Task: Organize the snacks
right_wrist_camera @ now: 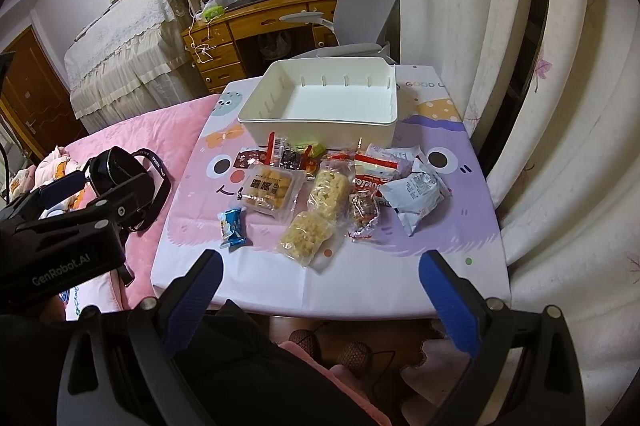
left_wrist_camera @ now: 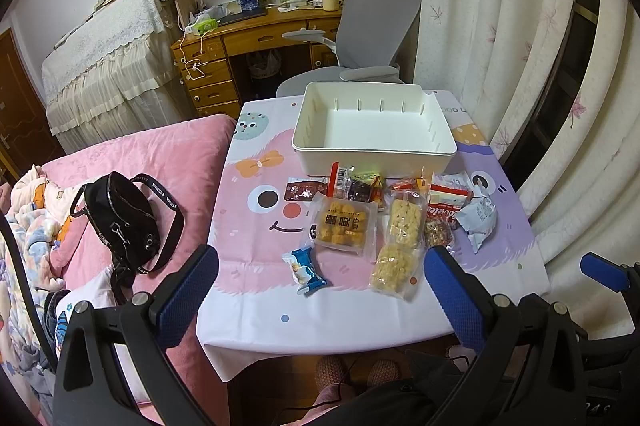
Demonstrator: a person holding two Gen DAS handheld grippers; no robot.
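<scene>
**Snacks laid out before an empty white bin**

A bedroom: a small table under a pink and lilac cartoon cloth point(left_wrist_camera: 256, 290) fills the middle of both views. On it, below centre, lies a cluster of wrapped snacks: a clear tray of yellow pastries point(left_wrist_camera: 340, 224), two puffed-rice bars point(left_wrist_camera: 402, 242) end to end just right of it, a small blue-wrapped sweet point(left_wrist_camera: 306, 272) lower left, and a white crumpled packet point(left_wrist_camera: 478, 220) at the right edge of the cluster. Smaller red and dark wrappers sit in a row just above them. The white bin point(left_wrist_camera: 374, 150), with nothing inside, stands just above that row.

The left gripper point(left_wrist_camera: 320, 290) hangs at the lower frame, its blue-padded fingers spread wide with nothing between them. The right gripper point(right_wrist_camera: 320, 286) is likewise spread and holds nothing.

A pink bed carries a black bag point(left_wrist_camera: 128, 218) at left. A grey chair point(left_wrist_camera: 376, 22) and a wooden desk point(left_wrist_camera: 256, 34) fill the upper frame, with curtains at right.
</scene>
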